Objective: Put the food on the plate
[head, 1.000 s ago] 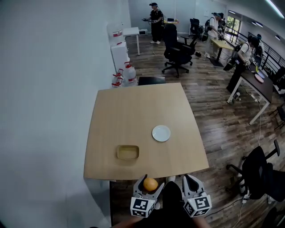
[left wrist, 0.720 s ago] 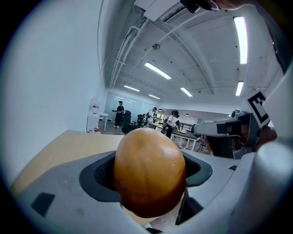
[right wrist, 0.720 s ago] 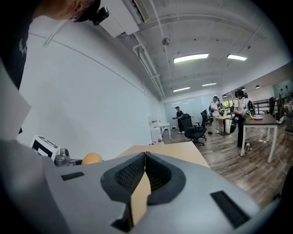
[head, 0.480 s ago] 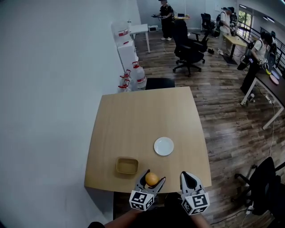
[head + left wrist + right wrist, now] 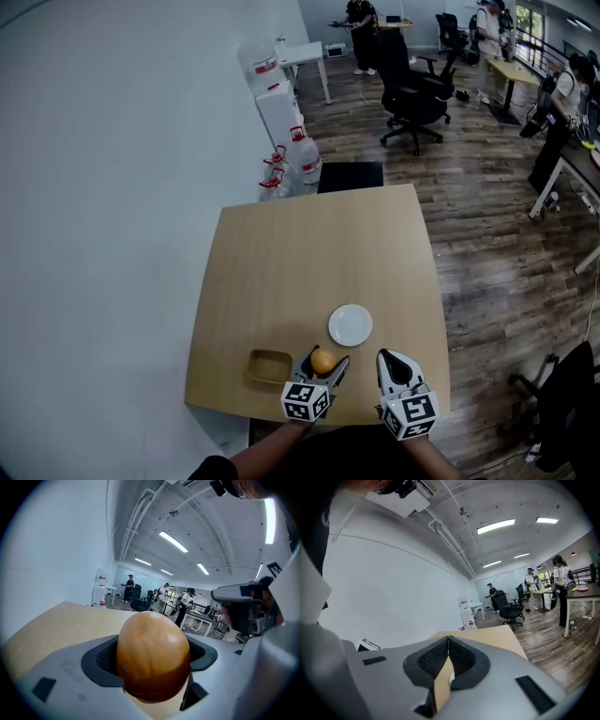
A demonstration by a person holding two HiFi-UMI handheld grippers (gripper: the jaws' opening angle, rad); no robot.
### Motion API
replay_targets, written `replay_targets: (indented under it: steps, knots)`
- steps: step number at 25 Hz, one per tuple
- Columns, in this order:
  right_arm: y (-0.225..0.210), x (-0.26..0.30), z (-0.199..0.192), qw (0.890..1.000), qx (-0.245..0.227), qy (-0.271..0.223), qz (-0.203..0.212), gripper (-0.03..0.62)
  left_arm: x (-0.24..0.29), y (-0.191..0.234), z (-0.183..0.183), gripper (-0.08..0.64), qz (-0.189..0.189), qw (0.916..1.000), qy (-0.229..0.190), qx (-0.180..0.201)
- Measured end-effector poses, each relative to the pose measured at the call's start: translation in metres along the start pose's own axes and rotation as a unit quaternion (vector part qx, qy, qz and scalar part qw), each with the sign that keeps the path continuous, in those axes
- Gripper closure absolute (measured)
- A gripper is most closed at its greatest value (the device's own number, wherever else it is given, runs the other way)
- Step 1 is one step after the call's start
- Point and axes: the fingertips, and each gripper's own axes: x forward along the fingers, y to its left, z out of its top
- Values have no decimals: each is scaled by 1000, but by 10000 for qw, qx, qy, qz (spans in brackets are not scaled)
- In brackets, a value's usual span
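Observation:
An orange, round fruit [image 5: 323, 361] [image 5: 152, 656] sits clamped between the jaws of my left gripper [image 5: 322, 365], which is shut on it above the table's near edge. A small white plate [image 5: 351, 324] lies bare on the wooden table [image 5: 309, 262], just beyond and to the right of that gripper. My right gripper [image 5: 394, 367] hovers at the near edge, right of the left one, jaws shut with nothing between them [image 5: 447, 660].
A shallow tan tray [image 5: 269, 367] rests on the table left of the left gripper. Beyond the table stand a black box [image 5: 349, 175], water jugs [image 5: 304, 156], white cabinets and office chairs [image 5: 412, 89]. People stand at desks far back.
Both grippers have moved forward over the table's near edge, the left one still holding the fruit, now close to the plate. The head view has shifted forward as well.

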Motion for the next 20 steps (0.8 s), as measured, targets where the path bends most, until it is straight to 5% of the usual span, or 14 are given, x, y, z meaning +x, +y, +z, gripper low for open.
replay_targets:
  steps: [20]
  knots:
    - [-40, 57, -30, 9962, 145, 719, 462, 532, 134, 64, -85, 216, 621, 9877, 1432, 133]
